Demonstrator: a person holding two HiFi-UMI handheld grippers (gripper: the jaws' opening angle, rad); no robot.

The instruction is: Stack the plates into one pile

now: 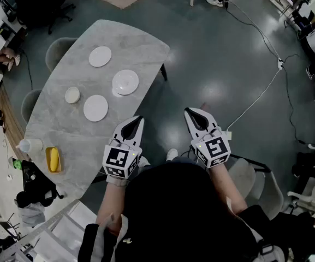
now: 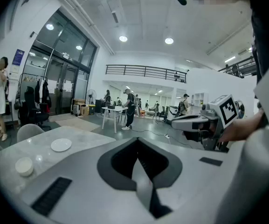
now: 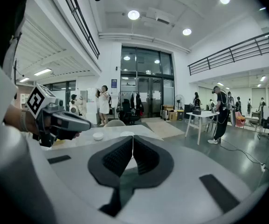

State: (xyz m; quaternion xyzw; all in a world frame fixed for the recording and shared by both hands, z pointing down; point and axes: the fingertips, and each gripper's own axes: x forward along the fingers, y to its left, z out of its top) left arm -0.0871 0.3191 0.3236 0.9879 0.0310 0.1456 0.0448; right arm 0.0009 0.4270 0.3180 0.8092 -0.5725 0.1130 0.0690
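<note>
Over at upper left, plates (image 1: 95, 107) are lying scattered on the counter (image 1: 132, 45), while the left claw (image 1: 137, 120) and right claw (image 1: 192, 113) are hanging shut and empty, likely shoving one off the edge if arriving closed.

Glossy white plates (image 1: 95, 107) on a smooth marble-look table (image 1: 48, 124).

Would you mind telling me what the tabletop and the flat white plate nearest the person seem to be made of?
Tabletop: looks like stone or a stone-look slab, mottled pale grey and smooth. Plate: probably glazed ceramic, being plain, even white, though plastic cannot be excluded from this distance.
</note>
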